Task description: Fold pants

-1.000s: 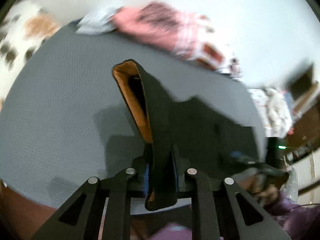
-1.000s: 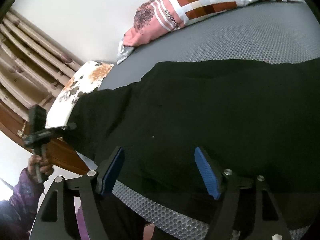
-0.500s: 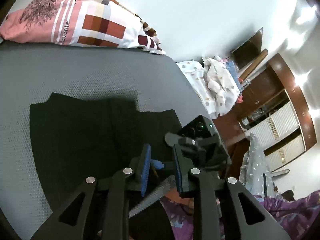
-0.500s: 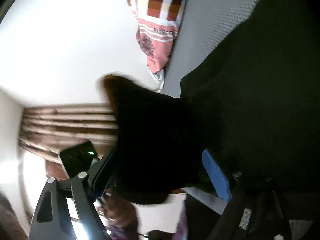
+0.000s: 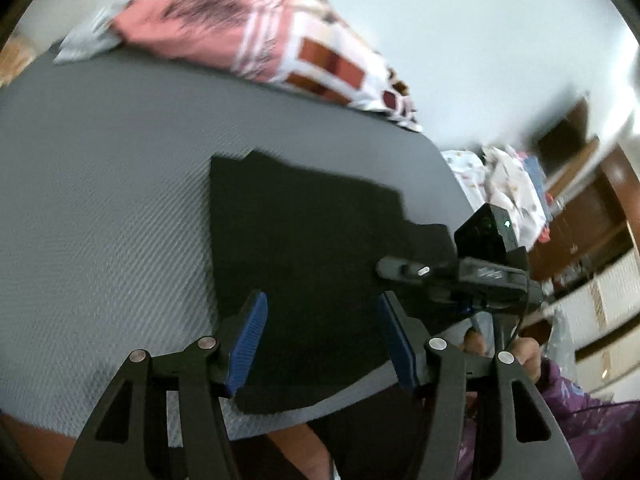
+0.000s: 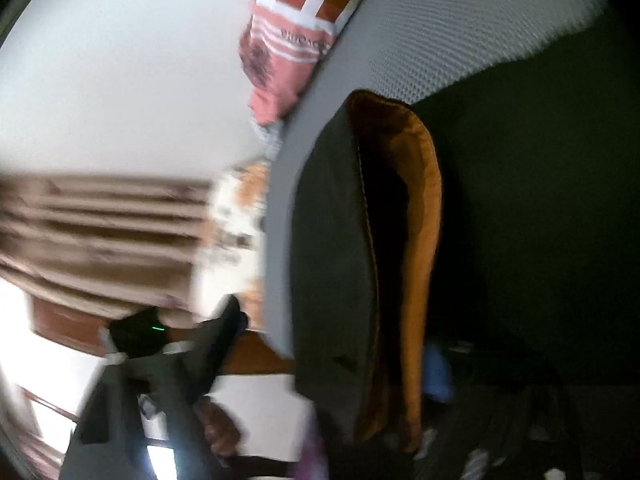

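Above the black pants, left tool agape (right tool clamping waistband).

I see black pants folded flat on my grey mattress, near its front edge, one orange-lined flap lifted upright, blurred.

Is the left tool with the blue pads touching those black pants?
Cannot tell. In the left wrist view the left tool stands open above the black pants, nothing between its pads, but no gap shows plainly.
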